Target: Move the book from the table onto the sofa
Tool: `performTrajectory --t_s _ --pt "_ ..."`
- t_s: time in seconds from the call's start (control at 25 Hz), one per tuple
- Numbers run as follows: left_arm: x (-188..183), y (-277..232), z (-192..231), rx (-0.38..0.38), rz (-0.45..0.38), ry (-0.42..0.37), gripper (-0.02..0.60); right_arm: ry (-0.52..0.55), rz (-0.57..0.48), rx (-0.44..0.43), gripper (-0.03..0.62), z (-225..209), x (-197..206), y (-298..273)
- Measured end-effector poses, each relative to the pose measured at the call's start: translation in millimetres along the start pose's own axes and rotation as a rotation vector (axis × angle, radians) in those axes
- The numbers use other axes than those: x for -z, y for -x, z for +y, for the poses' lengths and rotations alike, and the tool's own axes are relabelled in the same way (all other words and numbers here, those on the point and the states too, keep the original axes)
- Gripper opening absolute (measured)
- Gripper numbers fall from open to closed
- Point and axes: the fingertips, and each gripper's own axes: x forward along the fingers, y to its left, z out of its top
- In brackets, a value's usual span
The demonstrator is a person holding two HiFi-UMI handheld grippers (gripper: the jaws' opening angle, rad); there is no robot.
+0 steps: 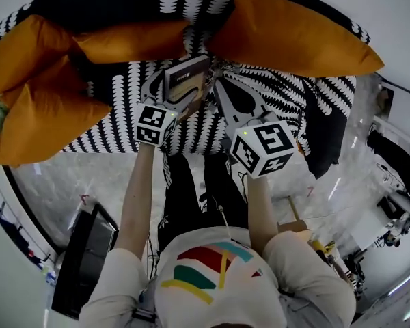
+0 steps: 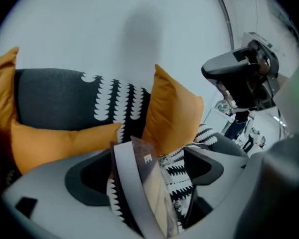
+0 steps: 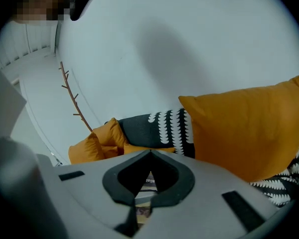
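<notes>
The book [image 1: 186, 74] has a dark cover and stands tilted on its edge over the black-and-white patterned sofa seat [image 1: 273, 87]. My left gripper [image 1: 181, 89] is open around it. In the left gripper view the book [image 2: 147, 183] leans between the wide-set jaws of the left gripper [image 2: 149, 156], and sofa pattern shows on either side of it. My right gripper [image 1: 217, 74] is just right of the book with its tips together. In the right gripper view the right gripper [image 3: 150, 153] is shut, and part of the book [image 3: 147, 180] shows through the hollow behind the tips.
Orange pillows lie at the sofa's left [image 1: 34, 94], back [image 1: 130, 43] and right [image 1: 294, 39]. A dark low piece of furniture [image 1: 89, 258] stands on the pale floor at lower left. A black device on a stand [image 2: 244, 78] is off to the sofa's right.
</notes>
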Motion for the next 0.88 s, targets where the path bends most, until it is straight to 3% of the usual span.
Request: performTrajectory --t_s 0.04,0.2,0.4,0.6,0.88 --pt "-5.9 1.0 7.4 -0.042 -0.018 -0.02 0.442 0.002 0.0 -0.002 0.014 1.3 -1.4 -1.3" --pt "-46.5 15.7 26.2 -0.128 -0.106 -0.057 0.454 0.022 -0.012 -0.029 0.014 14.7 -17.0 -5.8" --pt "-97.1 43.9 18.6 -0.151 -0.18 -0.076 0.454 0.057 -0.043 -0.052 0.014 40.3 -50.3 8.2" --pt "-165.2 79.6 8.2 -0.181 -0.295 -0.122 0.454 0.094 -0.138 -0.061 0.014 62.9 -103.5 28.9" --pt "-261.5 138.7 -39.5 -0.157 -0.474 -0.167 0.454 0.15 -0.262 -0.063 0.014 93.1 -156.9 84.2"
